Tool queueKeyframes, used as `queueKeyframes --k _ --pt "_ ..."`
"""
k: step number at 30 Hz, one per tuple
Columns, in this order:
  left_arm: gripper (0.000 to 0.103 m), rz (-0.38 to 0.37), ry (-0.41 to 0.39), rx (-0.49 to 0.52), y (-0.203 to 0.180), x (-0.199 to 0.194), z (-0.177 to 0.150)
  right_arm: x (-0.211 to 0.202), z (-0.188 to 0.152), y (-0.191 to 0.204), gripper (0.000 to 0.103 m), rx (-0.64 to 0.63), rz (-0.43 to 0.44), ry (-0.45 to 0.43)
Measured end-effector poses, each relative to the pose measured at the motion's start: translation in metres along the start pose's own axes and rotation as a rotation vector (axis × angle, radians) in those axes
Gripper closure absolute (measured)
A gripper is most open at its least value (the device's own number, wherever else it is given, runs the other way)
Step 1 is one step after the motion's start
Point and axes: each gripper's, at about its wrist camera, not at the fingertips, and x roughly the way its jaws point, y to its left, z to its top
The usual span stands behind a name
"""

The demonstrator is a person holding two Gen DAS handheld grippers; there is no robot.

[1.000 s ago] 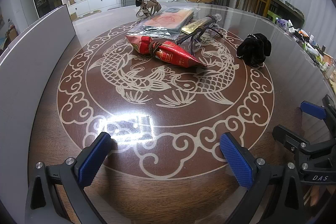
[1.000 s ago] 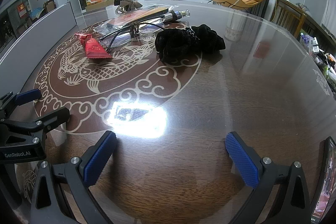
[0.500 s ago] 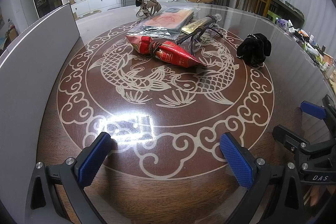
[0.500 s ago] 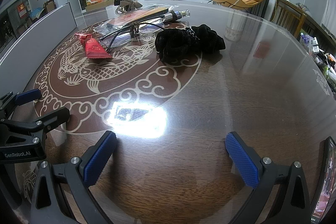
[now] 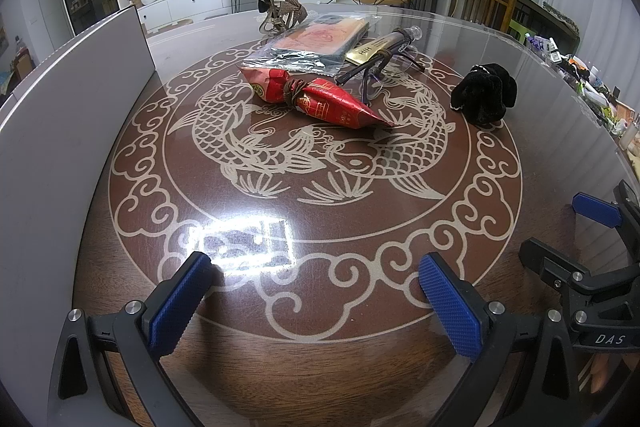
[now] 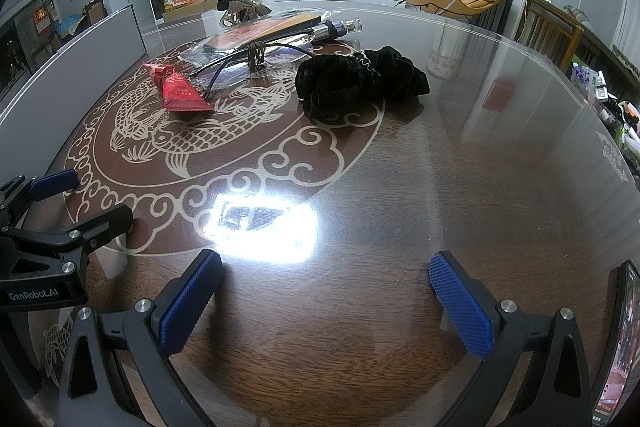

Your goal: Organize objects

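Observation:
A red wrapped packet (image 5: 316, 98) (image 6: 179, 91) tied with a brown band lies near the middle of the round table (image 5: 304, 347). Behind it lie a clear plastic bag with an orange book (image 5: 316, 41) (image 6: 264, 29), a pair of glasses (image 5: 378, 77) (image 6: 236, 65) and a gold-labelled tube (image 5: 384, 47) (image 6: 336, 27). A black fuzzy scrunchie (image 5: 486, 93) (image 6: 356, 79) sits to the right. My left gripper (image 5: 316, 303) hovers open near the table's front edge, nothing between its blue pads. My right gripper (image 6: 326, 301) is open too, empty, to the right of the left one.
A grey partition panel (image 5: 64, 131) stands along the table's left side. A woven bow ornament (image 5: 282, 9) (image 6: 240, 5) sits at the far edge. A phone (image 6: 618, 343) lies at the right front edge. Small bottles and clutter (image 5: 580, 75) crowd a side counter on the right.

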Motion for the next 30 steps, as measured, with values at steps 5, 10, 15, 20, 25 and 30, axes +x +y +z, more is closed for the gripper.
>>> queueKeyframes --k 5,10,15,20,25,30 --pt "0.0 0.0 0.0 0.0 0.0001 -0.0001 -0.0002 0.0002 0.0 0.0001 0.0 0.0 0.0 0.0" --pt "0.0 0.0 0.0 0.0 0.0003 0.0001 0.0001 0.0002 0.0 0.0001 0.0 0.0 0.0 0.0" --pt "0.0 0.0 0.0 0.0 0.0003 -0.0002 -0.0004 -0.0001 0.0 -0.0002 0.0 0.0 0.0 0.0" --pt "0.0 -0.001 0.0 0.001 0.0004 -0.0002 -0.0006 0.0004 0.0 0.0001 0.0 0.001 0.0 0.0" --pt "0.0 -0.001 0.0 0.001 0.0006 0.0001 -0.0002 0.0005 0.0 0.0001 0.0 0.001 0.0 0.0" --pt "0.0 -0.007 -0.001 0.009 0.0006 -0.0002 -0.0007 0.0005 0.0 0.0001 0.0 0.001 0.0 0.0"
